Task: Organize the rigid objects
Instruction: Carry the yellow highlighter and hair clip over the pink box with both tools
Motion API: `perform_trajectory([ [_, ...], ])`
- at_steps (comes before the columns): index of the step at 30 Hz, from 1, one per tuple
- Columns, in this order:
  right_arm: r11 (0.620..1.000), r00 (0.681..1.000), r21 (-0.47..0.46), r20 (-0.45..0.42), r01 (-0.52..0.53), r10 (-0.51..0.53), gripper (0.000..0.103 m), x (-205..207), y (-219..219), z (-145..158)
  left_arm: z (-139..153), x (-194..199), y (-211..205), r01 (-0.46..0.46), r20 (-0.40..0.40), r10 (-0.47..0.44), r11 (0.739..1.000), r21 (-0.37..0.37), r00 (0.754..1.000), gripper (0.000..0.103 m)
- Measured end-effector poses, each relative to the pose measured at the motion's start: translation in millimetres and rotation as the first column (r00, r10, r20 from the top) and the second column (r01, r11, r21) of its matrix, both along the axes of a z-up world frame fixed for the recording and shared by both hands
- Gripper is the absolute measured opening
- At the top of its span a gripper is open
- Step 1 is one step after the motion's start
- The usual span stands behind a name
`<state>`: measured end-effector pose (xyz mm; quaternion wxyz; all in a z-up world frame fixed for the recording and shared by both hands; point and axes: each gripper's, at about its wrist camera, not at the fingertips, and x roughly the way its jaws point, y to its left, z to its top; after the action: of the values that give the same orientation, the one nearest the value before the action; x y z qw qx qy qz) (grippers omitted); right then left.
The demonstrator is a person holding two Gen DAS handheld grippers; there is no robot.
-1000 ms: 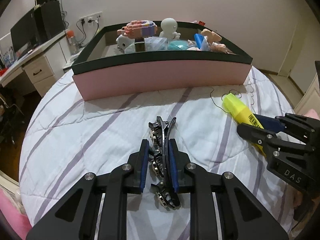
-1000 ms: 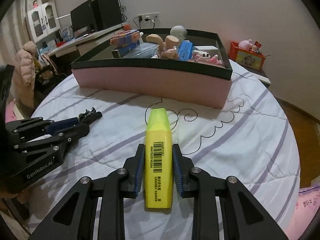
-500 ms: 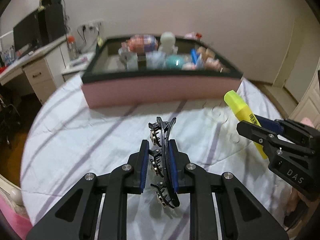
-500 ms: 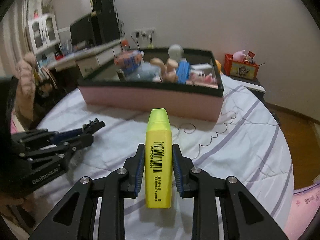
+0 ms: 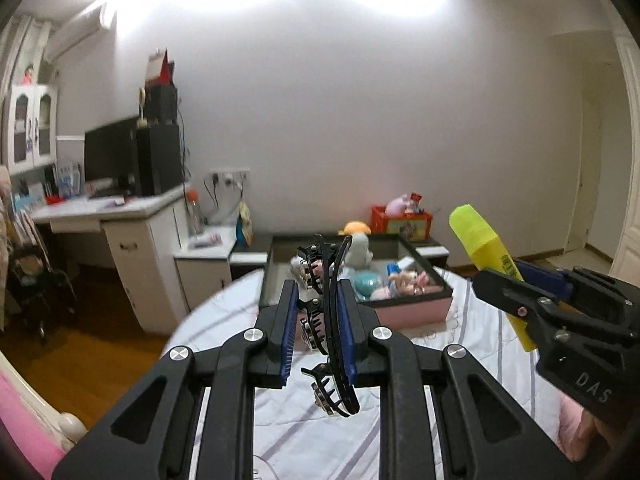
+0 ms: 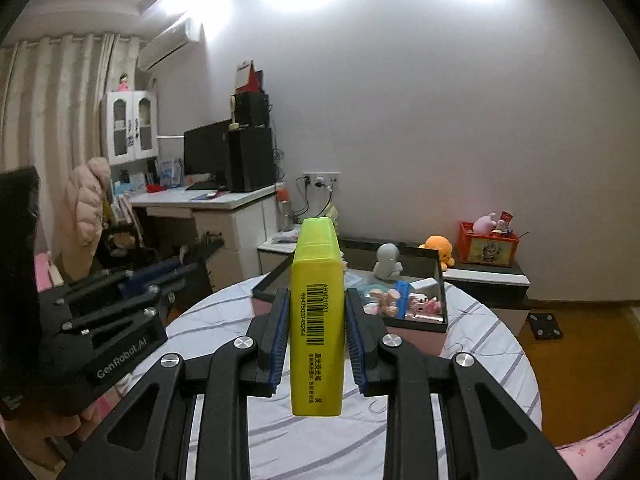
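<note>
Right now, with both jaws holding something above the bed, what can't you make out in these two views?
- Box near corner, left wrist view: hidden behind the hair clip and left gripper.
- Box contents, right wrist view: partly blocked by the highlighter; the small toys are too small to identify.
- Highlighter lower end, left wrist view: covered by the right gripper.
- Desk items, left wrist view: blurred.

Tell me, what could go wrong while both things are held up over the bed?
The black hair clip sits thin and curved in the left hand-held gripper, so it might twist or slip out. The yellow highlighter, pinched by the right hand-held gripper, could bump the toys crowding the pink box and knock one over when dropped in.
</note>
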<state>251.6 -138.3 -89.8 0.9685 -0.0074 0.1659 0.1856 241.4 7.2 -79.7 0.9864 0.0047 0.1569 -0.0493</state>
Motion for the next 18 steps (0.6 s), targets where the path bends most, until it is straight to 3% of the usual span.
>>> perform_trajectory([
  [7,0.999,0.988,-0.021,0.149,0.035,-0.031,0.027,-35,16,26,28,-31,1,0.001,0.086,-0.002,1.000,0.010,0.996,0.019],
  [18,0.999,0.982,-0.020,0.186,0.049,-0.044,0.027,-53,20,38,47,-59,-10,0.013,0.146,-0.022,0.998,0.059,0.989,0.019],
])
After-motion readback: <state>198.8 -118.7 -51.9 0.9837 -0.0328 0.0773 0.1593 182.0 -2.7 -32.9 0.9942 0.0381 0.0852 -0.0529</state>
